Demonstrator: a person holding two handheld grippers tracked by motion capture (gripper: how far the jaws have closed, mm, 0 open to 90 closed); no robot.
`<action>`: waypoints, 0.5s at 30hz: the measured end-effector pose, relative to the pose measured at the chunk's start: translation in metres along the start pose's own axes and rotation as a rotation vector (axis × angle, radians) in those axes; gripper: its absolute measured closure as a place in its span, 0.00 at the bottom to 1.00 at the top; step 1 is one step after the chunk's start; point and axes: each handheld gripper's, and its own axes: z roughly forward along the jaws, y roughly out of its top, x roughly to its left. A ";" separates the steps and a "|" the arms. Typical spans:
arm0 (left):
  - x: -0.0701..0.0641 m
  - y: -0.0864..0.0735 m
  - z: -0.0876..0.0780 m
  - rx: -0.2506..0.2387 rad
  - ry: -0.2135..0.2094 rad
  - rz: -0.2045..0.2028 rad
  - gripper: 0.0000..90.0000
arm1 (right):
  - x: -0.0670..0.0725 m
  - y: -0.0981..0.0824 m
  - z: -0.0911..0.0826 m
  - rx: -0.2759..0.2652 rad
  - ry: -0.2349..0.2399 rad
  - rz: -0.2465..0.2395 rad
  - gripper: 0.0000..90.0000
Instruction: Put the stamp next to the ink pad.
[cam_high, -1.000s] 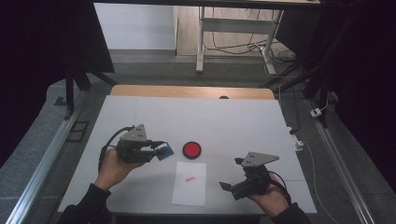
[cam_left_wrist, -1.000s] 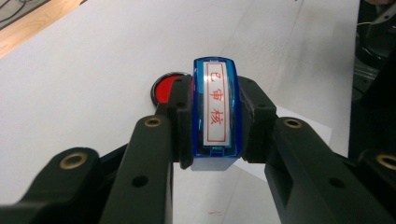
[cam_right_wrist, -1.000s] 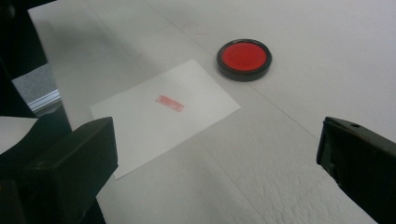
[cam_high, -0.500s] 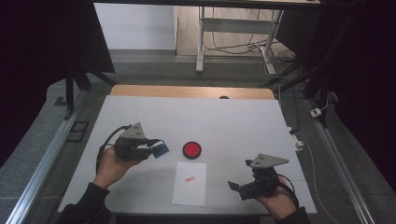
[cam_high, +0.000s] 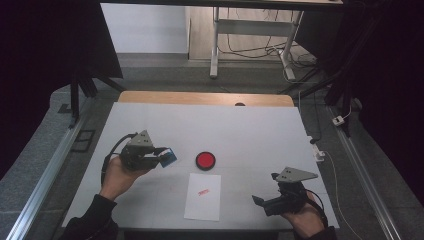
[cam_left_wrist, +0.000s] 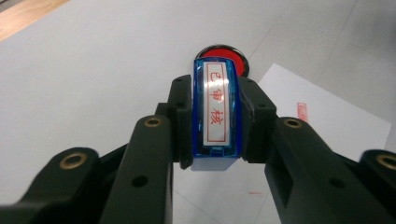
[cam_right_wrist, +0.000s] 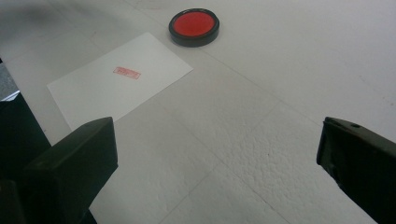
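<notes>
A blue stamp (cam_left_wrist: 215, 112) with a white label and red characters sits clamped between the black jaws of my left gripper (cam_high: 162, 157), held above the table's left side; the same stamp (cam_high: 168, 157) shows its blue tip in the high view. A round red ink pad (cam_high: 205, 160) in a black case lies just right of it, also ink pad (cam_right_wrist: 194, 25) and ink pad (cam_left_wrist: 227, 55). A white sheet (cam_high: 203, 196) with a small red stamp mark (cam_right_wrist: 126, 72) lies near the front edge. My right gripper (cam_high: 261, 202) hovers open at the front right, nothing between its jaws.
The white table (cam_high: 250, 135) has a wooden strip (cam_high: 205, 98) along its far edge. Metal rails (cam_high: 45, 180) run along both sides. Cables and a white plug (cam_high: 339, 120) lie on the floor at the right.
My right gripper has drifted to the right and slightly toward the front edge, away from the sheet. The left gripper keeps the stamp in the same place.
</notes>
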 end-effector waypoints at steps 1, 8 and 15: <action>0.001 -0.001 0.000 0.003 0.004 -0.002 0.78 | 0.000 -0.001 -0.001 0.000 -0.002 0.002 0.00; 0.007 -0.005 0.005 0.018 0.025 -0.020 0.78 | -0.001 -0.005 -0.005 0.016 -0.013 0.017 0.00; 0.014 -0.011 0.012 0.051 0.047 -0.038 0.78 | -0.001 -0.007 -0.008 0.011 -0.018 0.033 0.00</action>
